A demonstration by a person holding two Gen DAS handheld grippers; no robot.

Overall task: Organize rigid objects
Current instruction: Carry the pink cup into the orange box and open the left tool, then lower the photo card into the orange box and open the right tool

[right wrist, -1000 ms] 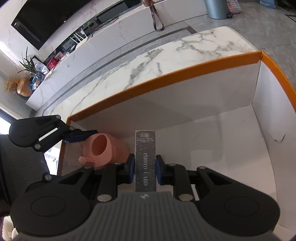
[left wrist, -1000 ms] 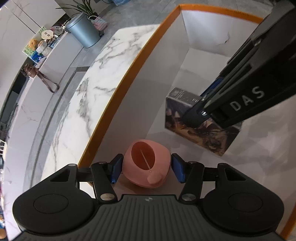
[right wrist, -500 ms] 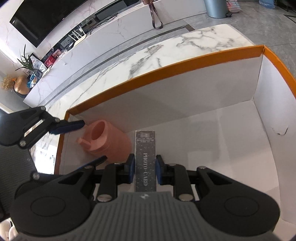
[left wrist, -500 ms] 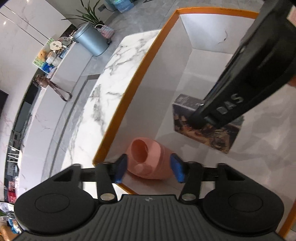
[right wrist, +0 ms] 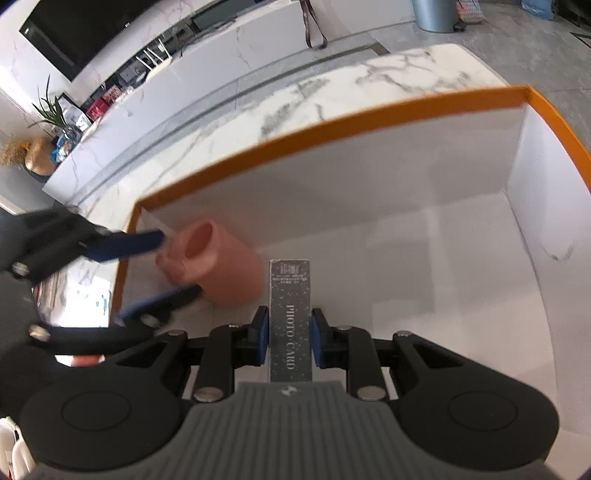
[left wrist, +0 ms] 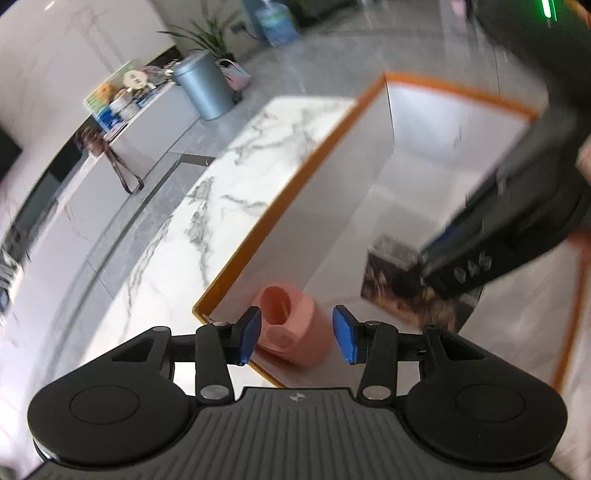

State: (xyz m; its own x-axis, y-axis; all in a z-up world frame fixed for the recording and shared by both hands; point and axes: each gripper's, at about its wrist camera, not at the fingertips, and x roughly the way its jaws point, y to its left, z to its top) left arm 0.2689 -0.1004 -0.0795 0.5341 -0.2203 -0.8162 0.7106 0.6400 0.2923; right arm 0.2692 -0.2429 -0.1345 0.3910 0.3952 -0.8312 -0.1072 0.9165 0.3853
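A pink cup [left wrist: 295, 328] lies on its side in the near left corner of the orange-rimmed white box [left wrist: 369, 110]. My left gripper [left wrist: 297, 338] hovers just above it, jaws opening, with the cup in line between the blue pads but not pressed. In the right wrist view the cup [right wrist: 221, 269] is blurred, and the left gripper [right wrist: 181, 264] straddles its mouth end. My right gripper [right wrist: 289, 336] is shut on a dark box labelled PHOTO CARD [right wrist: 290, 314], held upright over the floor of the white box [right wrist: 332, 125]. The card box [left wrist: 399, 295] shows partly behind the right gripper [left wrist: 428, 266].
The white box sits on a marble table [left wrist: 184, 240]. Its right half [right wrist: 461, 295] holds nothing. Beyond the table are a grey bin [left wrist: 205, 88], a long white counter with a brown bag [left wrist: 110, 155] and a wall television [right wrist: 74, 33].
My left gripper has risen and pulled back from the pink cup, which has stayed in the box corner. The right gripper still holds the card box in place.
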